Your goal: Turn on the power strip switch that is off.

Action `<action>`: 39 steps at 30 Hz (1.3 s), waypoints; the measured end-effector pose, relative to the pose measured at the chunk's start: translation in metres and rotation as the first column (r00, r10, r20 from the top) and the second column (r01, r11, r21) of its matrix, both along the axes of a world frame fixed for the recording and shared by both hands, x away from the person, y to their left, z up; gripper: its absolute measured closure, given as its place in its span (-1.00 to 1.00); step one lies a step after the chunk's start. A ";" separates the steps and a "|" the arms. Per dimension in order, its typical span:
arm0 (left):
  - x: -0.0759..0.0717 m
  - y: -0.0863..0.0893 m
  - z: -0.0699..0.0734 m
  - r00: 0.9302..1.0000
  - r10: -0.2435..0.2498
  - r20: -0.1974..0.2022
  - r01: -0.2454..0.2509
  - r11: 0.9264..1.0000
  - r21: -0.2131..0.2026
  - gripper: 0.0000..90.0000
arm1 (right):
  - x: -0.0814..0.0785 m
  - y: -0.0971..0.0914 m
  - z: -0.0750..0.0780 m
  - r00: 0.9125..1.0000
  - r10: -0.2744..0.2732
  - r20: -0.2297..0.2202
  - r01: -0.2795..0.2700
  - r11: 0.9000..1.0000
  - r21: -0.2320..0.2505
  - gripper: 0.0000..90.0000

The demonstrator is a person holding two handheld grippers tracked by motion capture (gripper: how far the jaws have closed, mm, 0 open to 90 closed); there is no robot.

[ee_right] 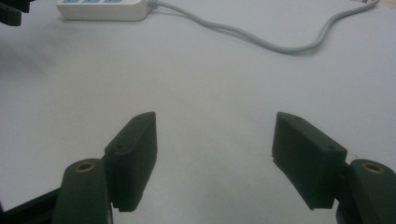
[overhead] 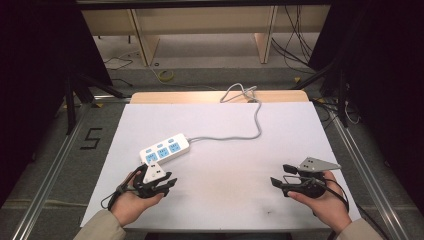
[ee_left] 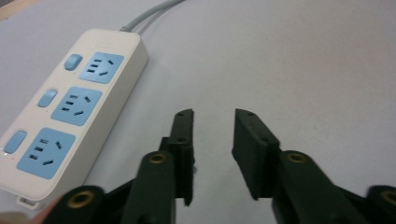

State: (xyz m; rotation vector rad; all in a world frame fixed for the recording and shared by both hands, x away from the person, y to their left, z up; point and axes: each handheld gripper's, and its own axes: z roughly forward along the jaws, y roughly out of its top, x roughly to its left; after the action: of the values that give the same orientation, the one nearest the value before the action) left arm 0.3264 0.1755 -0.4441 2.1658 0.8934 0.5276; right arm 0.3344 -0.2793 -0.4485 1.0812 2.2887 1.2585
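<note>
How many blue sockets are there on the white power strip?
3, in one row along the power strip: one near the cable, one in the middle, one at the far end.

My left hand [overhead: 131, 202] comes in at the near left, holding the left gripper [overhead: 169, 183] low over the table with its tips aimed right and slightly far. Its jaws stand a little apart with nothing between them. My right hand [overhead: 327, 202] sits near right; the right gripper [overhead: 281, 175] points left, jaws spread wide and empty.
</note>
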 end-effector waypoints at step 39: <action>0.031 0.008 0.008 0.993 0.079 -0.082 -0.078 0.997 0.014 0.99 | 0.002 0.002 -0.002 1.000 0.005 -0.005 -0.005 1.000 -0.014 -0.30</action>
State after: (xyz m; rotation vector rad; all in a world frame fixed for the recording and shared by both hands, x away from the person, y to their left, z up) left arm 0.3574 0.1837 -0.4360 2.1826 1.0266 0.4846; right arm 0.3362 -0.2772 -0.4506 1.0759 2.3021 1.2414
